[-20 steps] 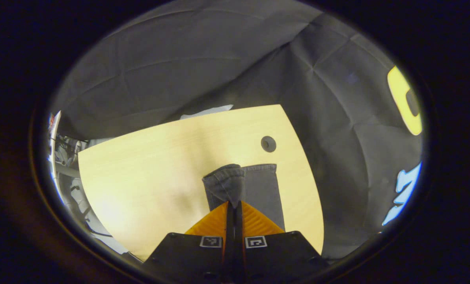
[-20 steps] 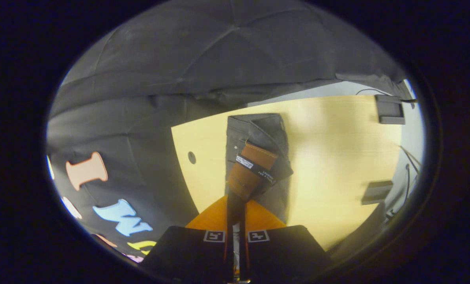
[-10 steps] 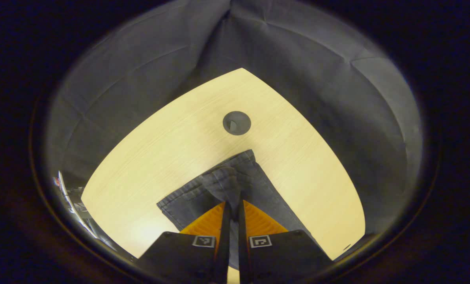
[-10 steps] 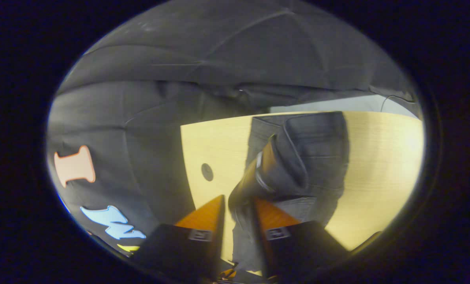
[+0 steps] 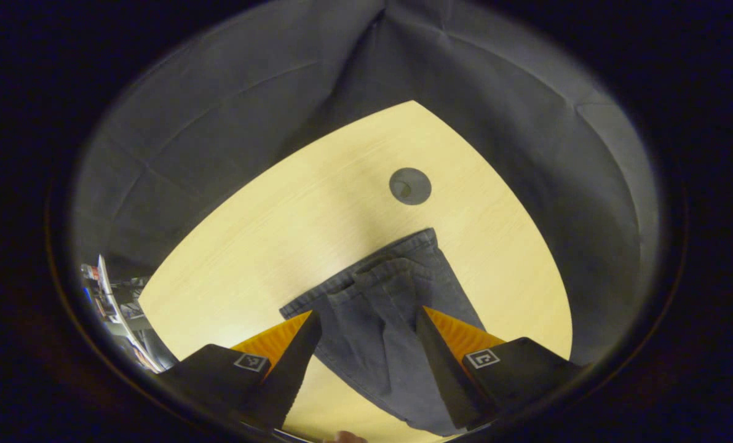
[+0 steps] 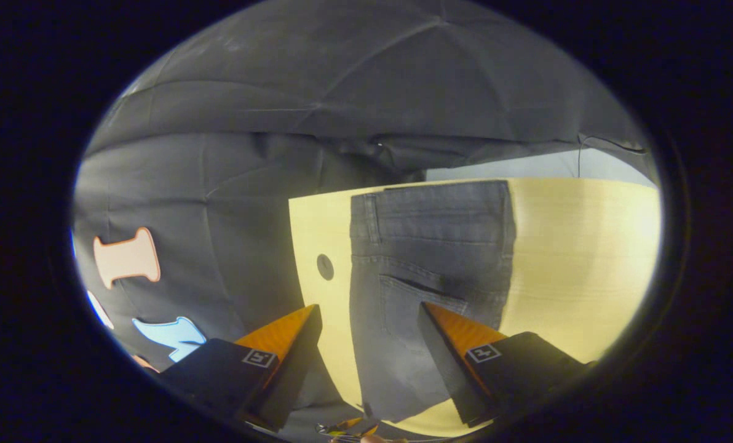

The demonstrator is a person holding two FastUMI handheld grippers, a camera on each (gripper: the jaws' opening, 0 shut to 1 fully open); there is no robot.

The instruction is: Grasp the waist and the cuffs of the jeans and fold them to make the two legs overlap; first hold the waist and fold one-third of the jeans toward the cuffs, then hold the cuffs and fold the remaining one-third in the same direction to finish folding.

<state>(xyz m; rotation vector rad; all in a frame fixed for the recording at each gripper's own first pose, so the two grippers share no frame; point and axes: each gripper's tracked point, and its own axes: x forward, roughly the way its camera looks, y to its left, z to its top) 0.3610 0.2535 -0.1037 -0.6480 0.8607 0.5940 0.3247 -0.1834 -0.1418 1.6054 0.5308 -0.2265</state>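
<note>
Dark grey jeans (image 5: 391, 320) lie on the light wooden table (image 5: 293, 240), legs stacked one on the other. In the left gripper view the cuff end (image 5: 397, 261) rests flat, slightly rumpled, just past my open left gripper (image 5: 366, 320), whose fingers stand either side of the cloth without holding it. In the right gripper view the waist end (image 6: 434, 203) with a back pocket (image 6: 419, 301) lies flat on the table (image 6: 582, 258). My right gripper (image 6: 369, 311) hovers open above that pocket, nothing between its fingers.
A round cable hole (image 5: 410, 186) sits in the tabletop beyond the cuffs and shows again as a cable hole (image 6: 324, 266) left of the waist. Black booth cloth (image 6: 249, 166) hangs close behind the table's edges. Clutter (image 5: 105, 289) lies past the table's left edge.
Both grippers held lifted ends of the jeans a second ago. They lowered them onto the table and opened; cuffs and waist now lie flat and released.
</note>
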